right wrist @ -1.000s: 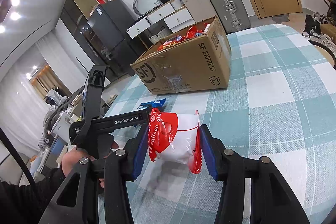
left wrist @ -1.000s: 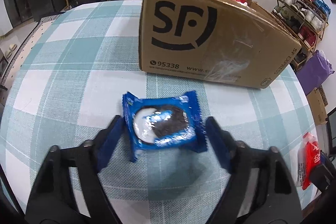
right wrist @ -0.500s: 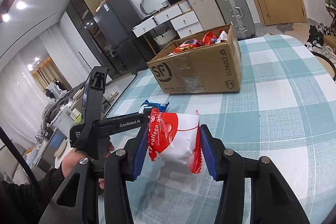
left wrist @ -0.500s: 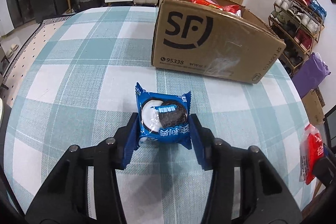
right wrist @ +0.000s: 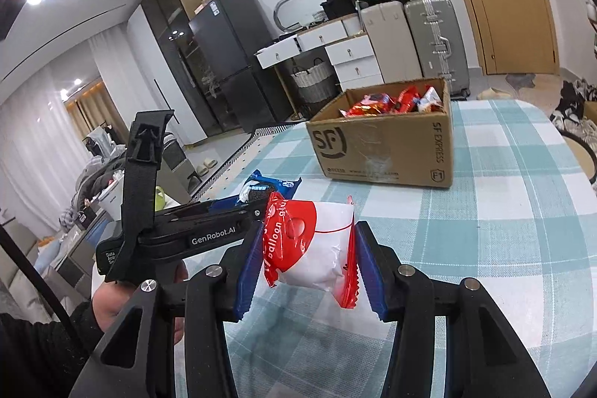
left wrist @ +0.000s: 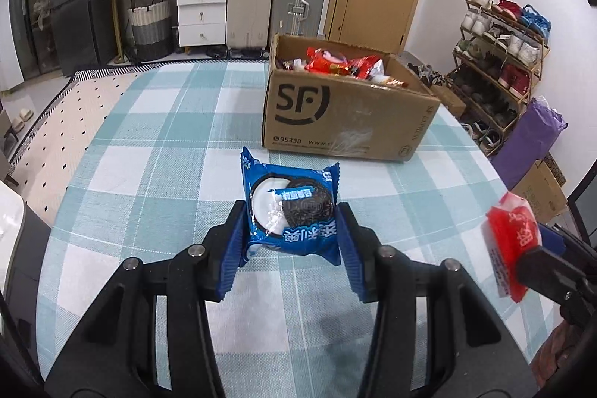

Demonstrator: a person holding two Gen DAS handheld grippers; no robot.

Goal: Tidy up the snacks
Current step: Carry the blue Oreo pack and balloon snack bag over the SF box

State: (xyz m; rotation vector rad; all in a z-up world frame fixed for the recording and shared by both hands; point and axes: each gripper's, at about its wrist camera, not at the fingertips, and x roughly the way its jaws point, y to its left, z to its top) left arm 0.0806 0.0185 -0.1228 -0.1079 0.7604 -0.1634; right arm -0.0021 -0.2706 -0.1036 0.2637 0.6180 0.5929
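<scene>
Checked teal-and-white cloth covers the bench (left wrist: 156,144), with suitcases, a white drawer unit and a wooden door behind it.

Left tongs (left wrist: 290,237) are closed on a blue cookie packet (left wrist: 289,207), the blue pads pinching its two side edges; the packet hangs clear of the cloth, tilted a little, print upside down. Right tongs (right wrist: 306,256) are likewise clamped on a red-and-white snack packet (right wrist: 309,245), gripped by its crimped sides and held above the bench. Both packets sit between the person's hands and the cardboard box (left wrist: 347,122), which stands well ahead on the bench, open-topped and already heaped with red wrappers.

Risks, as I judge them: each grip is on soft, air-filled film rather than on the snack inside, so a packet could swivel or slide out of the pads if the hand swings quickly toward the box. The two tongs travel close together, the left one's body just beside the red packet in the right wrist view, so they could knock each other on the way. The box is fairly full; a packet let go too near the rim might slide off the pile onto the cloth.

The cookie packet looks glossy, puffed and intact, with a sandwich cookie pictured on it. The red-and-white one is crinkled, its white half slightly creased under the squeeze.
</scene>
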